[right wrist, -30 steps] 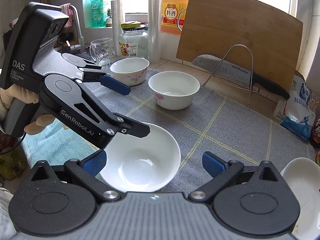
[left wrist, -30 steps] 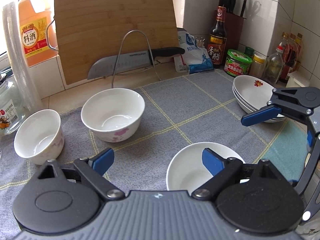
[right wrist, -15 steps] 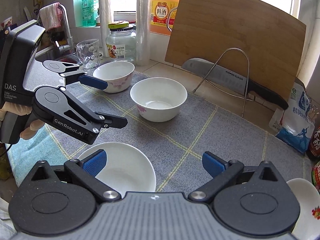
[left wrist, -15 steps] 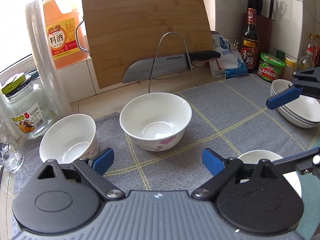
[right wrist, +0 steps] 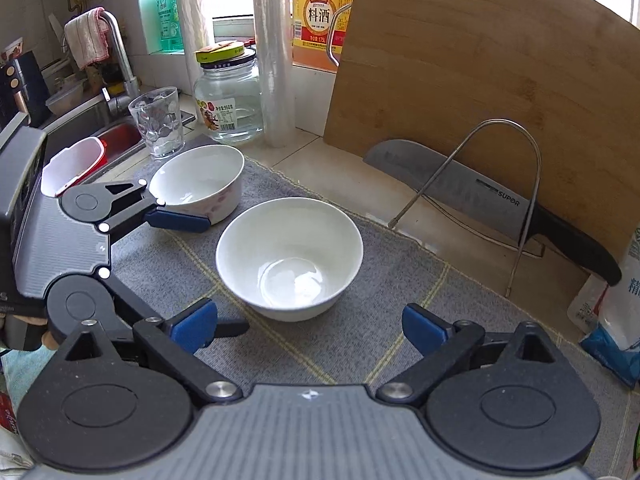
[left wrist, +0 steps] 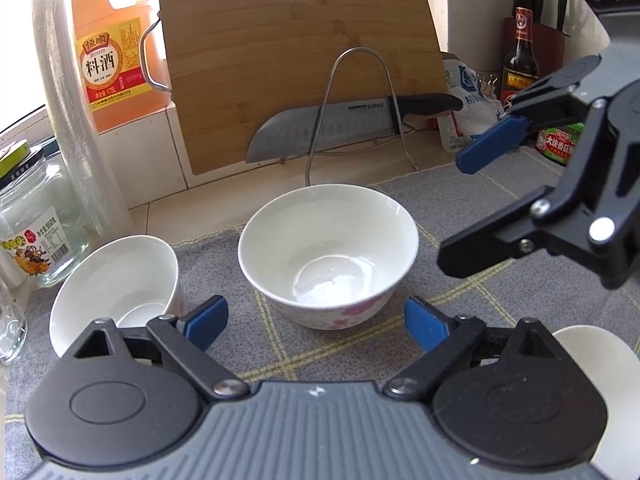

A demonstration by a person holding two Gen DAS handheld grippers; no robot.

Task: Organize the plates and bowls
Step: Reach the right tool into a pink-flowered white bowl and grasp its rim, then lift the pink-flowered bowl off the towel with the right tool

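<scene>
Grey checked cloth (right wrist: 400, 280) covers my counter, carrying two white bowls: centre bowl (right wrist: 290, 258) and tilted bowl (right wrist: 198, 184). My left gripper (left wrist: 316, 320) is spread and empty. My right gripper (right wrist: 310, 324) is closing, nothing between its jaws

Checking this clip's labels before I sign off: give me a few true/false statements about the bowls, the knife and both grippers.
1. The middle bowl is empty. True.
2. The left gripper is clamped on that bowl. False: open, nothing between its pads.
3. The knife lies flat on the grey mat. False: it leans against the cutting board.
4. The right gripper holds nothing. True; its jaws are closing slightly.
5. The left bowl sits upside down. False: upright.
</scene>
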